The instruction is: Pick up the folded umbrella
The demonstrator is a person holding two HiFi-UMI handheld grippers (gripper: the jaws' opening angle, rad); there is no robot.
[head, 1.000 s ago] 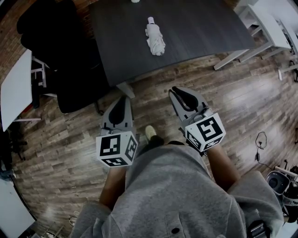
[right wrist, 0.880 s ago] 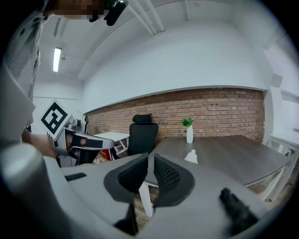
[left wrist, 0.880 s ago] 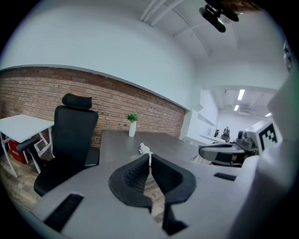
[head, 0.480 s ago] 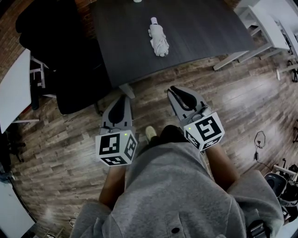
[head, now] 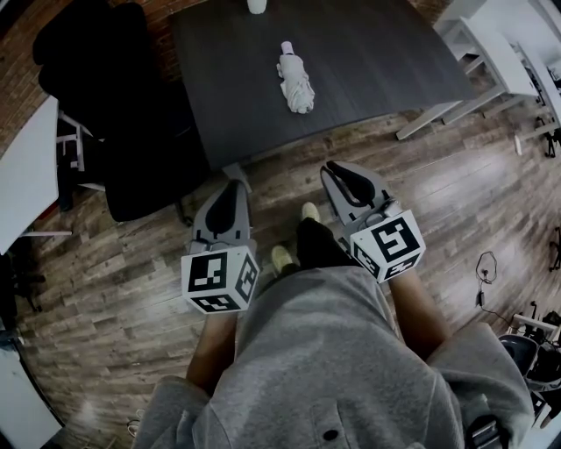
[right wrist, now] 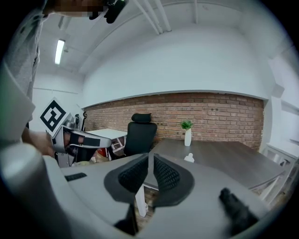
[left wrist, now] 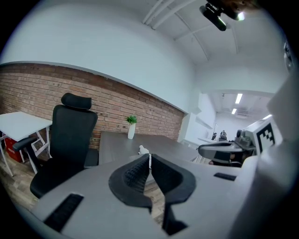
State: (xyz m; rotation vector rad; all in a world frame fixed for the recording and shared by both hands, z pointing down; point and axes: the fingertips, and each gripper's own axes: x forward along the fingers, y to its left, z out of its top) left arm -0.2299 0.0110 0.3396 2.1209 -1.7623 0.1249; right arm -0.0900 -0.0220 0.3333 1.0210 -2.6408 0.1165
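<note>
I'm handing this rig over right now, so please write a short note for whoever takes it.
Left tool: shut, empty, held over the wooden floor, short of the table.
Right tool: shut, empty, alongside the left one.
Folded umbrella: white, lying on the dark table, untouched.
Done: nothing yet.
Left to do: step up to the table, open a tool, close it on the umbrella and lift.

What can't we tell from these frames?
- Folded umbrella: too small in head view to show strap or handle; in left gripper view partly behind the left hand-held gripper.
- White vase: cut off by head view's top edge.
- Table: far end beyond the same edge.
</note>
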